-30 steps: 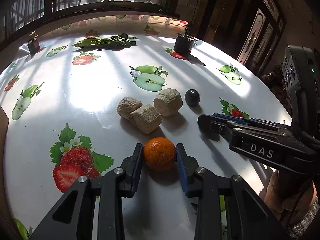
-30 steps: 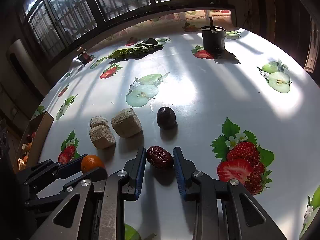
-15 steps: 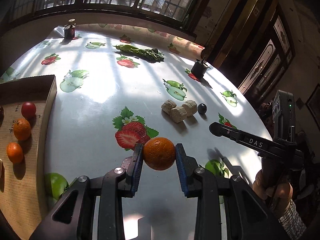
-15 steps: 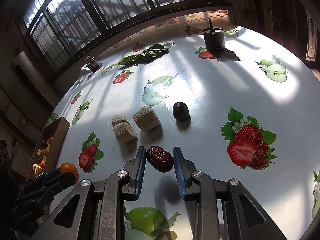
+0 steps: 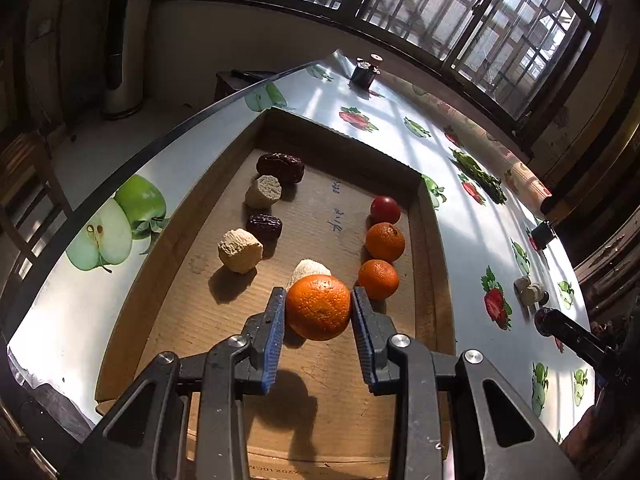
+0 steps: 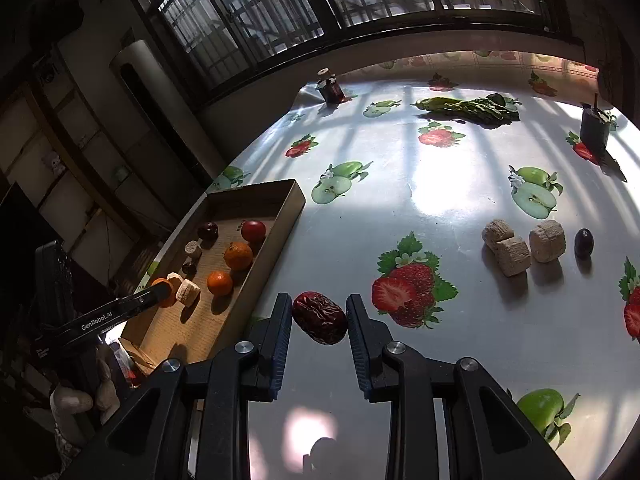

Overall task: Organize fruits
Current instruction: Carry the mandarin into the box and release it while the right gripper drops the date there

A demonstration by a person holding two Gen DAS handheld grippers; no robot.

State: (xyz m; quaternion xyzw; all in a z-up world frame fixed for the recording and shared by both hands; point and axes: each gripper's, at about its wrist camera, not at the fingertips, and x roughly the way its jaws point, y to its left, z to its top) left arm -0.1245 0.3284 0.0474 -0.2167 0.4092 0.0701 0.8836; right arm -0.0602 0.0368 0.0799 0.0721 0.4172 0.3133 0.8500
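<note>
My left gripper (image 5: 319, 312) is shut on an orange (image 5: 318, 306) and holds it above the cardboard tray (image 5: 434, 280). In the tray lie two oranges (image 5: 385, 241), a red tomato (image 5: 385, 209), two dark dates (image 5: 280, 166) and several pale cork-like chunks (image 5: 240, 250). My right gripper (image 6: 319, 320) is shut on a dark red date (image 6: 319, 322), held above the table just right of the tray (image 6: 286, 216). Three pale chunks (image 6: 512, 255) and a dark plum (image 6: 583, 242) lie on the table at the right.
The round table has a fruit-print cloth (image 6: 420, 200). Green leaves (image 6: 468, 106), a small bottle (image 6: 330, 87) and a dark cup (image 6: 595, 128) stand at the far side. The table edge runs just left of the tray (image 5: 132, 168). Windows are behind.
My left gripper swung left with the orange, from over the table to over the tray. My right gripper moved left with the date, toward the tray's right wall.
</note>
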